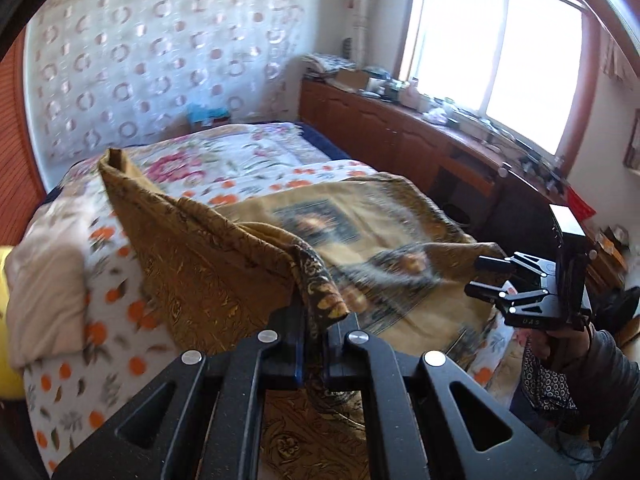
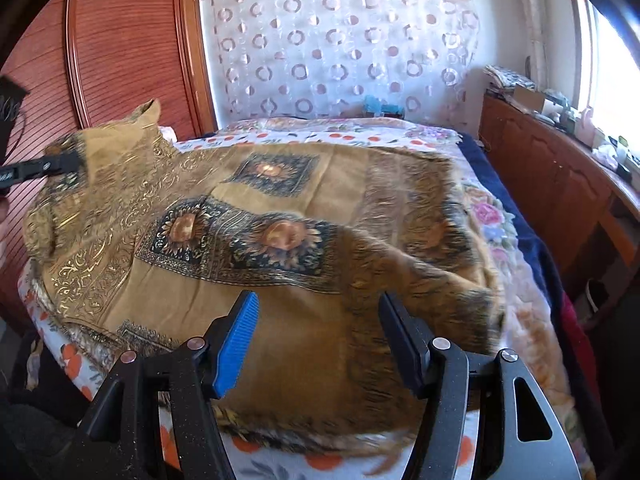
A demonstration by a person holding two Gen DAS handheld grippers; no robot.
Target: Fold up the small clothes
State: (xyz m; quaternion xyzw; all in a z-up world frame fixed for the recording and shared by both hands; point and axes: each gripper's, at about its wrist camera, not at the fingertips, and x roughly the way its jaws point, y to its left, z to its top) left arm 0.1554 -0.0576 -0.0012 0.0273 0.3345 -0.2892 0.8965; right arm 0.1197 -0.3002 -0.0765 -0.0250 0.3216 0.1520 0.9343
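Observation:
A tan and gold patterned cloth [image 2: 304,240] with dark sunflower squares lies spread over the bed. My left gripper [image 1: 314,328] is shut on one edge of the cloth [image 1: 224,264] and lifts it, so a fold stands up above the bed. In the right wrist view the left gripper [image 2: 60,166] shows at the far left, pinching the raised corner. My right gripper [image 2: 316,320] is open and empty, just above the near edge of the cloth. In the left wrist view the right gripper [image 1: 486,278] is open, at the cloth's right edge.
The bed [image 2: 492,216] has a floral cover with orange dots. A pink pillow [image 1: 44,300] lies at its left. A wooden cabinet [image 1: 384,128] with clutter runs under the window on the right. A wooden wardrobe [image 2: 120,48] stands behind the bed.

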